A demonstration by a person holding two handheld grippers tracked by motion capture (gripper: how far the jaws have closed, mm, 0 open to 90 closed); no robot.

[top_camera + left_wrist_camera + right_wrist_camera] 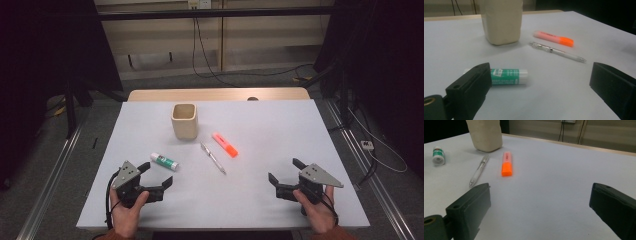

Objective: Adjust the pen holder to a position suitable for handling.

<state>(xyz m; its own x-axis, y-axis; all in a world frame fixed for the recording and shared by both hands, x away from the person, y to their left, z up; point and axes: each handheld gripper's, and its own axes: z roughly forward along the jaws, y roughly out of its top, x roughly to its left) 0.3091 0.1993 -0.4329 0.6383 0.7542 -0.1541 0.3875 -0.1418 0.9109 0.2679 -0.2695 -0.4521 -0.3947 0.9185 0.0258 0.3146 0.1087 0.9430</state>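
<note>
On the white table (280, 125), a beige cup (184, 120) stands far-centre, with a highlighter (225, 144), pen (213, 158) and glue stick (164, 161) lying near it. The left gripper (156, 174) and right gripper (285, 170) hold their jaws apart, empty.

On my tabletop (280, 125) I count four loose things, one of each kind. There is one beige cup (184, 120) toward twelve o'clock. There is one orange highlighter (225, 145) near the middle, and one clear pen (213, 158) just beside it toward seven o'clock. There is one green-and-white glue stick (164, 161) toward nine o'clock. I hold two tools: one left tool (157, 174) at seven o'clock and one right tool (285, 171) at five o'clock, each with two black jaws.
</note>
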